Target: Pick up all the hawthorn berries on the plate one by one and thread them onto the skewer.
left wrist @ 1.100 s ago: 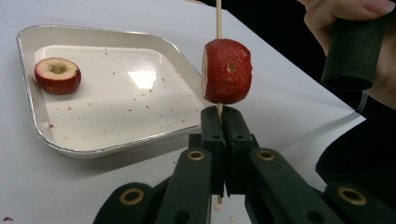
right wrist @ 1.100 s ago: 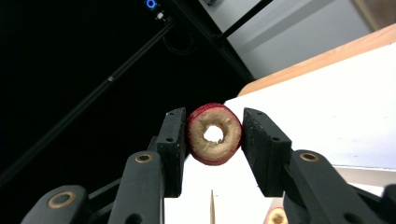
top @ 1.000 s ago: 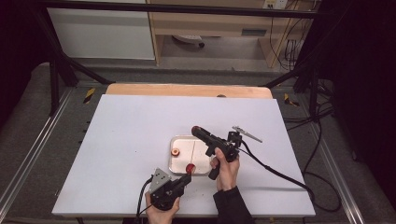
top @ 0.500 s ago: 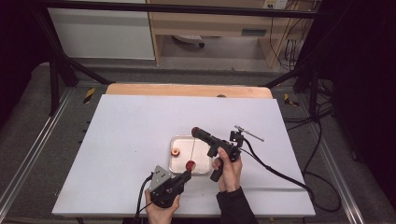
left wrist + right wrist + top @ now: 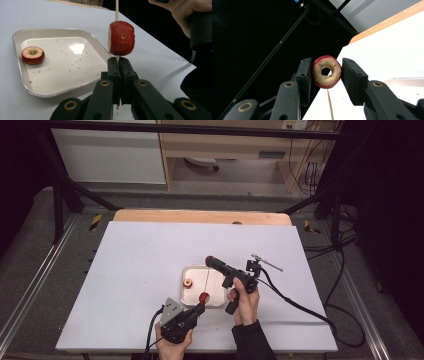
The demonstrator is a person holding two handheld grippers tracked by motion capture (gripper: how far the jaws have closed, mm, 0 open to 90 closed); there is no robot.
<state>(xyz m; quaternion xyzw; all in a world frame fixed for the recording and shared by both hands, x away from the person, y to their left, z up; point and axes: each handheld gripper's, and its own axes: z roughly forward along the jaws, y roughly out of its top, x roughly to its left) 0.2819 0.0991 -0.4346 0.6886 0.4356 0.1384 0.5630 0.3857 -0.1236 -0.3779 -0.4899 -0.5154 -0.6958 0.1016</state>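
My left gripper (image 5: 119, 59) is shut on a thin wooden skewer (image 5: 116, 10) that stands upright. A red fruit piece (image 5: 121, 37) with a hole in it is threaded on the skewer just above the jaws. In the high view this gripper (image 5: 199, 306) is at the near edge of a shallow metal tray (image 5: 219, 303). A cored red slice (image 5: 33, 55) lies in the tray's far left part. My right gripper (image 5: 326, 65) is shut on a red ring slice (image 5: 327, 71), cut face toward the camera. It hovers over the tray's far edge (image 5: 210, 261). The skewer tip (image 5: 329, 105) shows below the ring.
The tray rests near the middle of a white board (image 5: 130, 270) with a wooden strip (image 5: 200, 216) along its far edge. Cables (image 5: 300, 305) trail off to the right. Black frame rails and dark floor surround the table.
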